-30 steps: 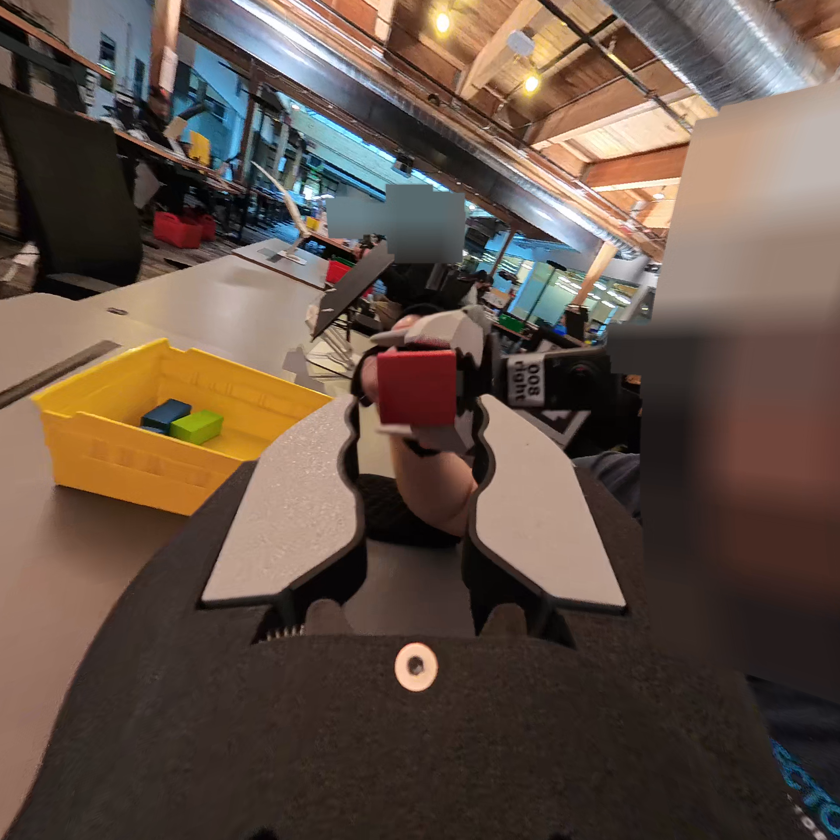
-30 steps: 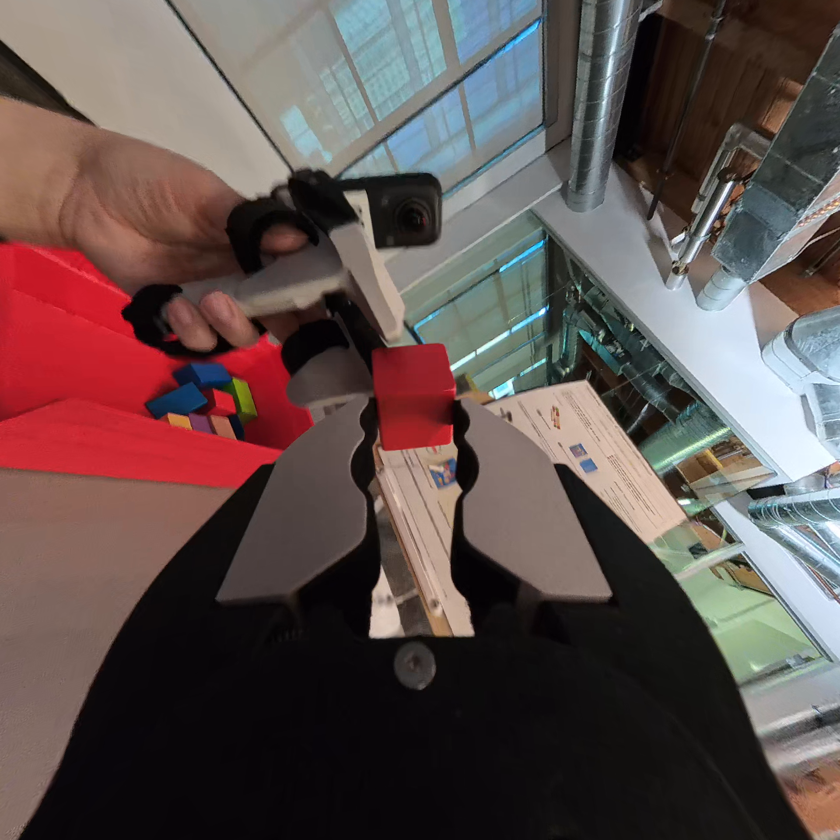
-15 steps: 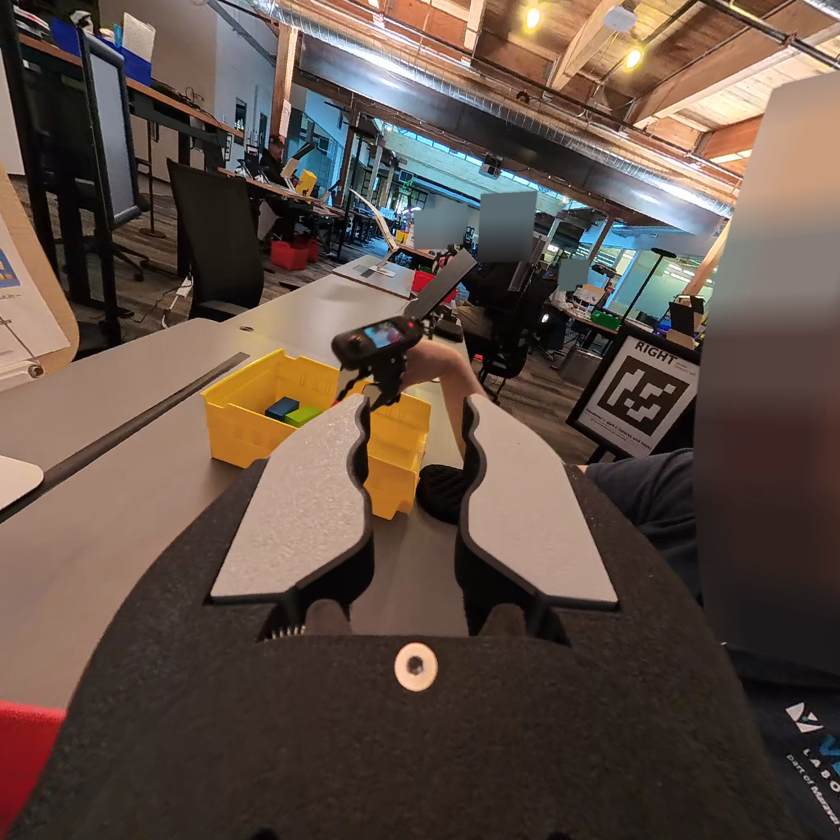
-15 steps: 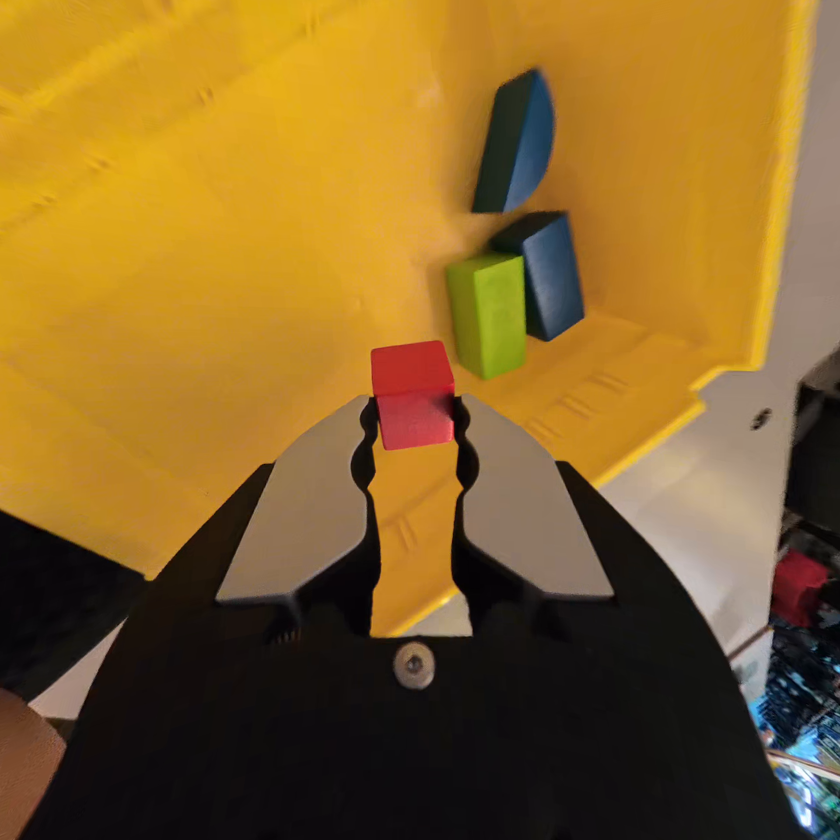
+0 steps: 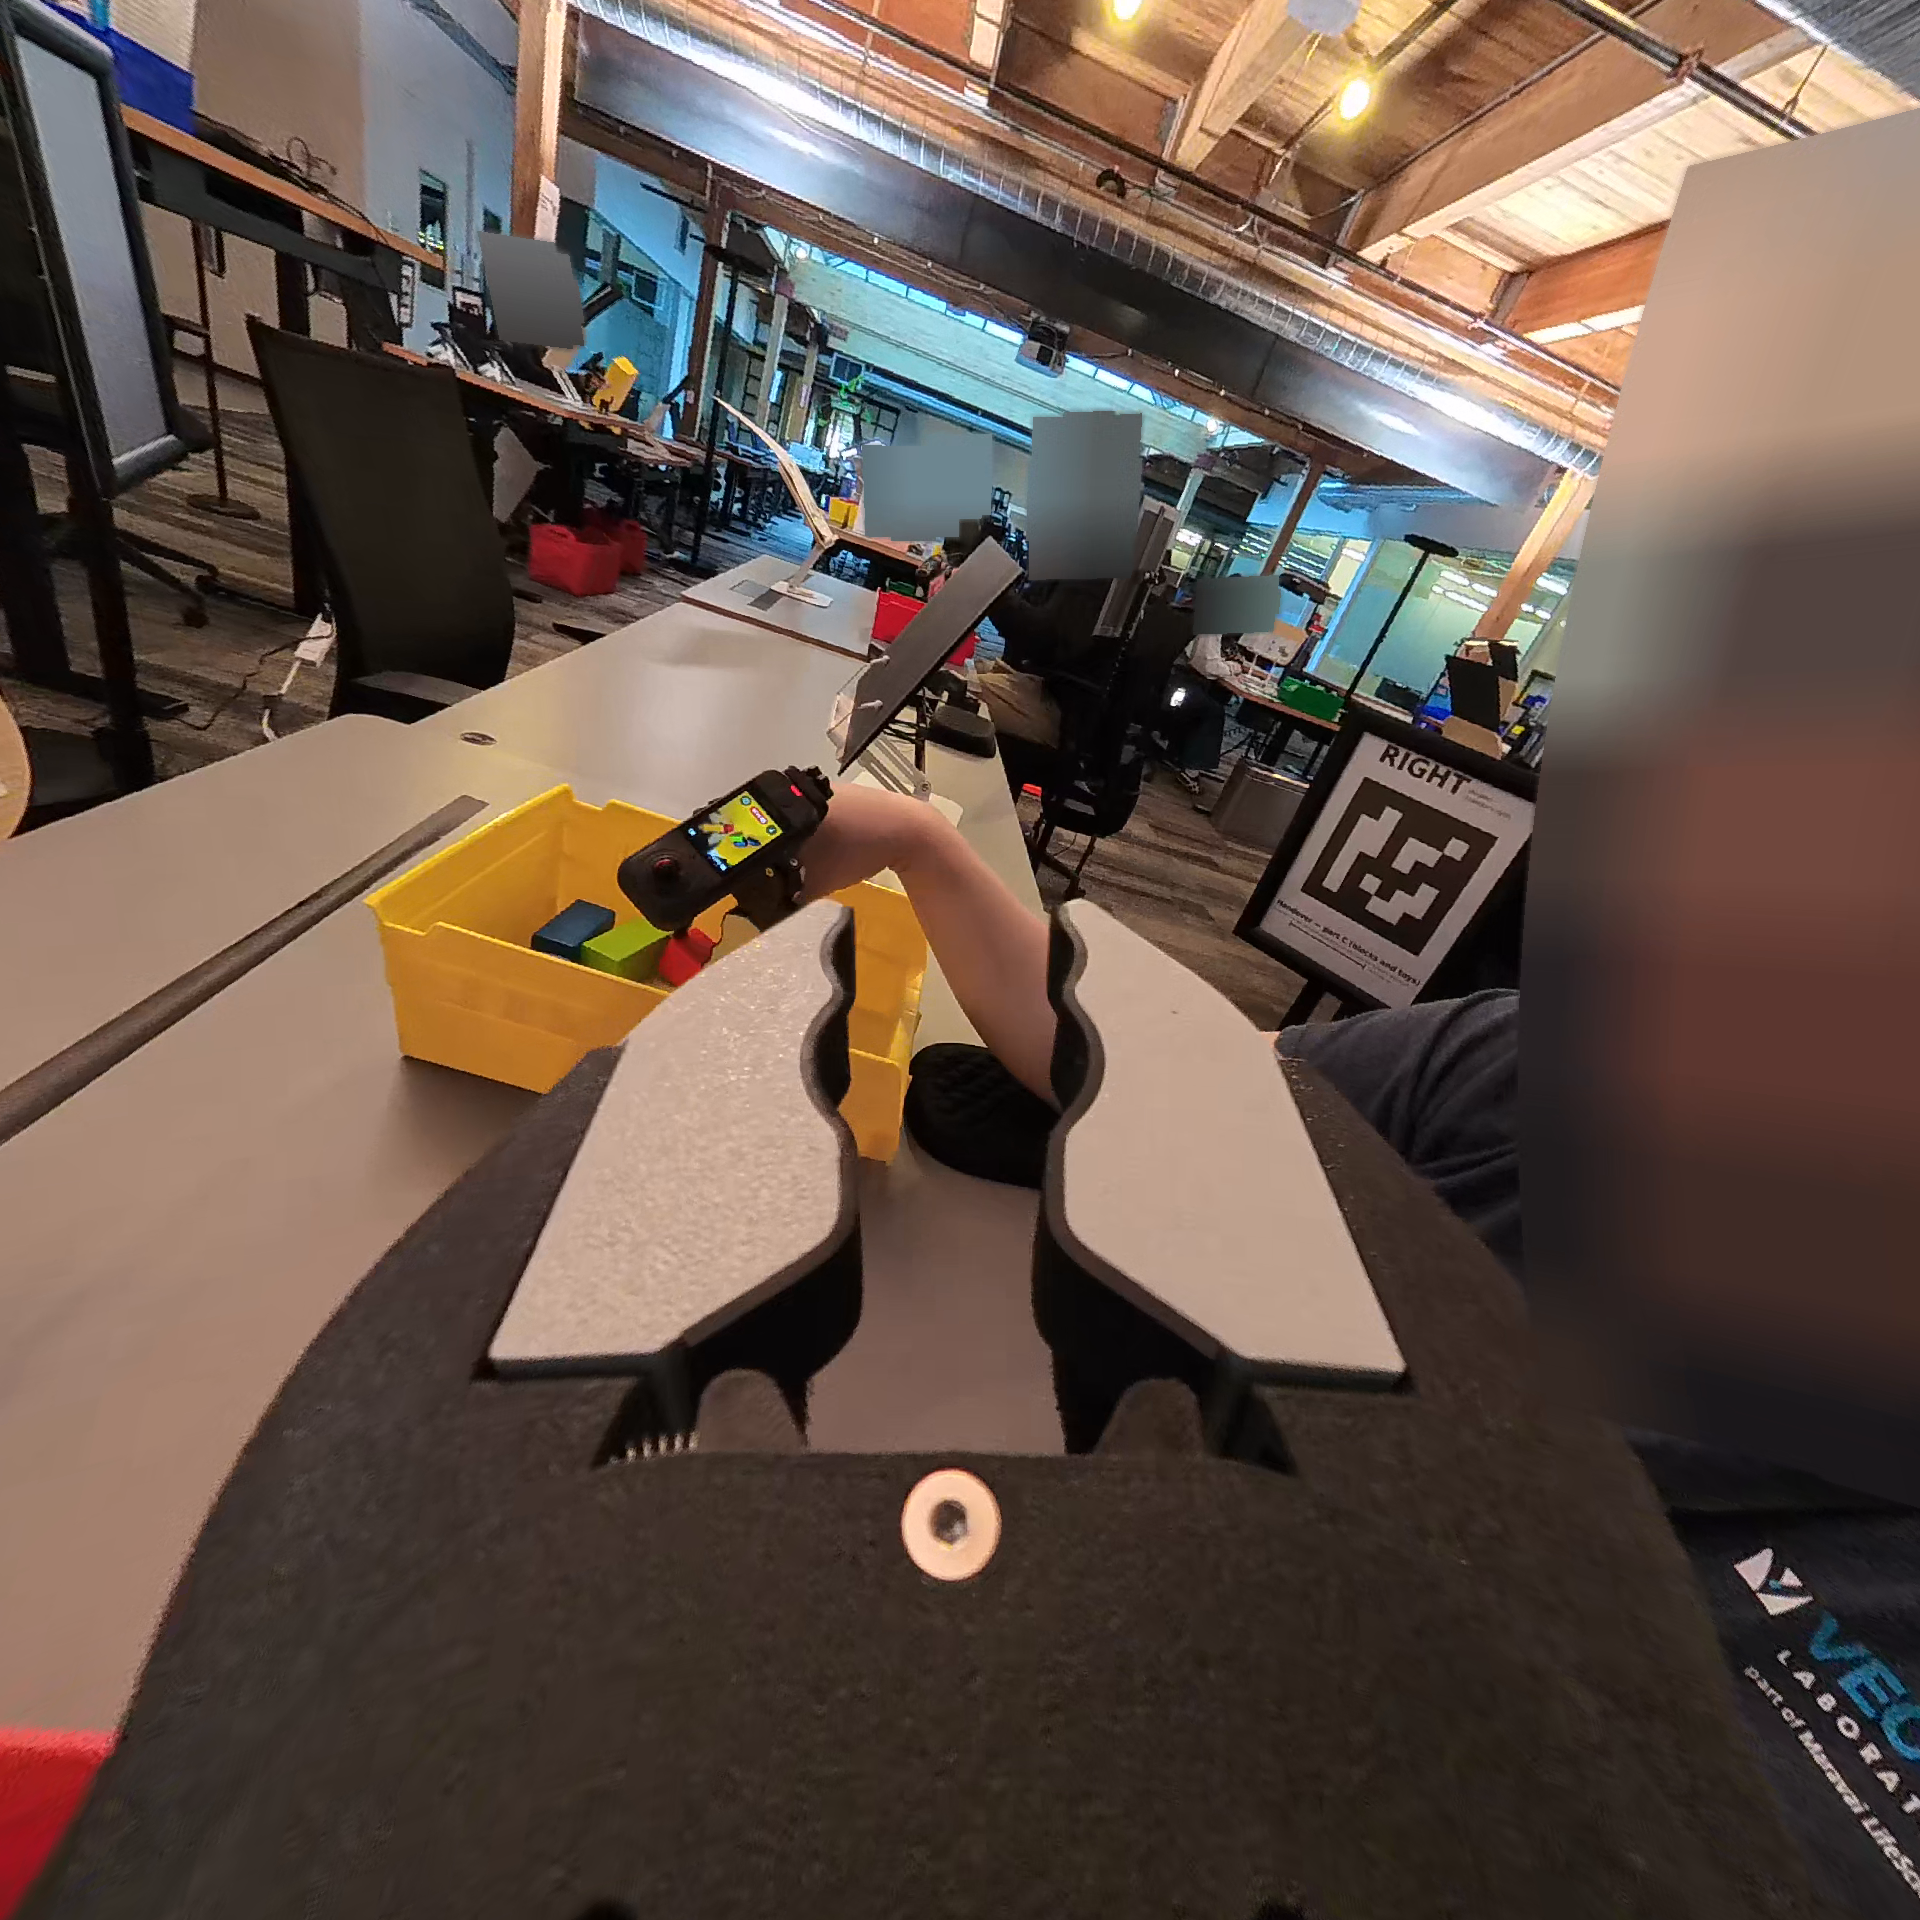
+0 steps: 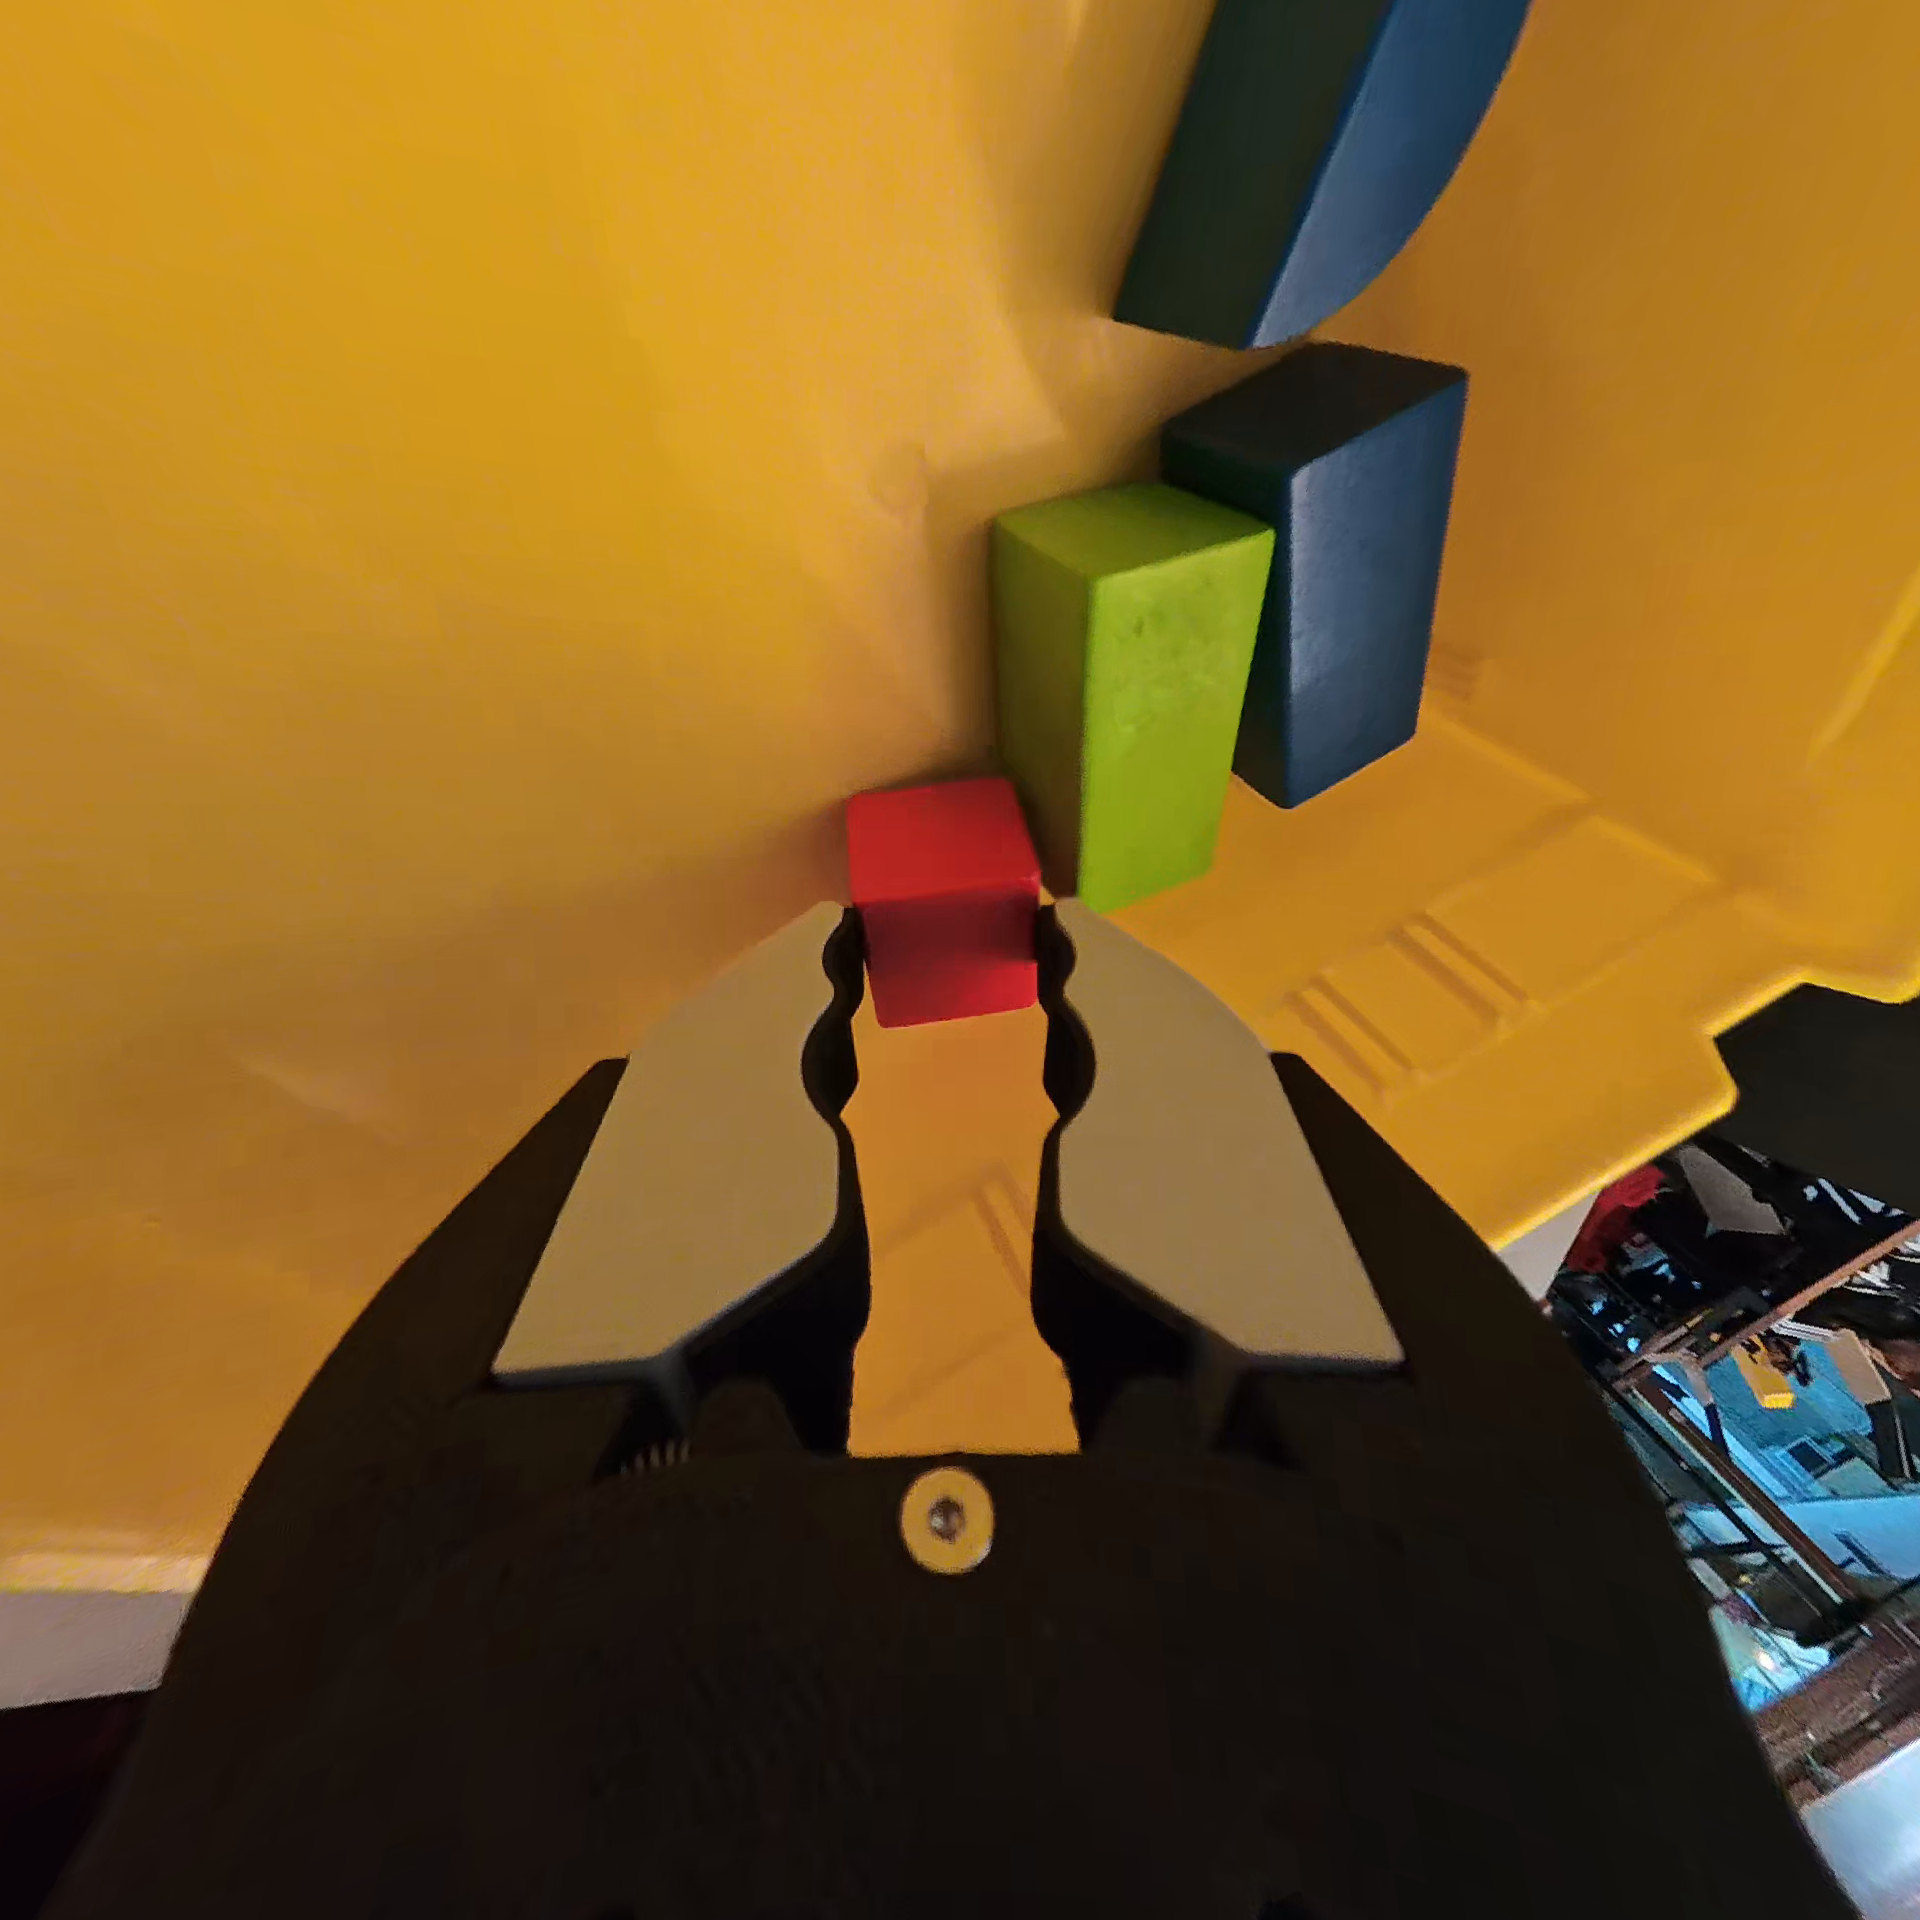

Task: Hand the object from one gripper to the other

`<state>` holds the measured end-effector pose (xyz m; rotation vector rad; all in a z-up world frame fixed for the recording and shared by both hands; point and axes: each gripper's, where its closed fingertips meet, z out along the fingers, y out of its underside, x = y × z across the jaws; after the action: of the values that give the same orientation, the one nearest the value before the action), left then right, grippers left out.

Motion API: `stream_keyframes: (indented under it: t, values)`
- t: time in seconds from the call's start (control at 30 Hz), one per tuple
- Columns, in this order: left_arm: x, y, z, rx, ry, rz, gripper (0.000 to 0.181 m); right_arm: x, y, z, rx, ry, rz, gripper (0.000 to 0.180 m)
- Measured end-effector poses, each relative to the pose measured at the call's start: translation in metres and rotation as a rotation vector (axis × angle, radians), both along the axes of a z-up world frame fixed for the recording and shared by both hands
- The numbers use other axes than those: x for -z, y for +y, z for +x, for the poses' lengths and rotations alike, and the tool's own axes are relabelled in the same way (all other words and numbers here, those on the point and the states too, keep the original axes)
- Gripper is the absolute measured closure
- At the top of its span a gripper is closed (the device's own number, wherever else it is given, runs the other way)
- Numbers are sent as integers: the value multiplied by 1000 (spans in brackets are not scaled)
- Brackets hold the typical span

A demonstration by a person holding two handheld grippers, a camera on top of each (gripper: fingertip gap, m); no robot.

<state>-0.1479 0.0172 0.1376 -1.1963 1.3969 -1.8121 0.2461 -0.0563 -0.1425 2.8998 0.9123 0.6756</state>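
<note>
Left wrist view, left gripper [image 5: 948, 971]: its two grey fingers stand well apart with nothing between them; it hangs over the grey table [image 5: 208, 1195], back from the bin. Judged: its part of the hand-over is finished, so it waits clear of the other arm.
Left wrist view, yellow bin [image 5: 488, 997]: sits on the table, far and left of the empty fingers.
Left wrist view, right gripper [image 5: 694, 954]: seen from behind, reaching down into the bin from the right, its small camera [image 5: 722, 847] on top and the person's forearm [image 5: 956, 914] trailing back.
Left wrist view, red cube [image 5: 686, 956]: low inside the bin at that gripper's tip, just right of a green block [image 5: 623, 948] and a dark blue block [image 5: 574, 928].
Right wrist view, right gripper [image 6: 948, 940]: the fingers are closed to the cube's width, one on each side face.
Right wrist view, red cube [image 6: 940, 894]: held at the very fingertips, most of it sticking out past them; it looks down at or nearly on the bin floor, though contact cannot be told.
Right wrist view, neighbours: the green block [image 6: 1132, 707] lies just right of the cube, the dark blue block [image 6: 1340, 582] beside that, and a blue curved block [image 6: 1320, 156] farther on.
Judgement: the tip grip suits setting the cube down in the open floor left of the green block; letting go is what remains.
</note>
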Motion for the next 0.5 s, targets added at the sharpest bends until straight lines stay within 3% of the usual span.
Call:
stream_keyframes:
  t: [0.5]
  values:
    - [-4, -14, -1, 103, -38, -36, 149, 3, 4, 1, 0, 25, 33, 145]
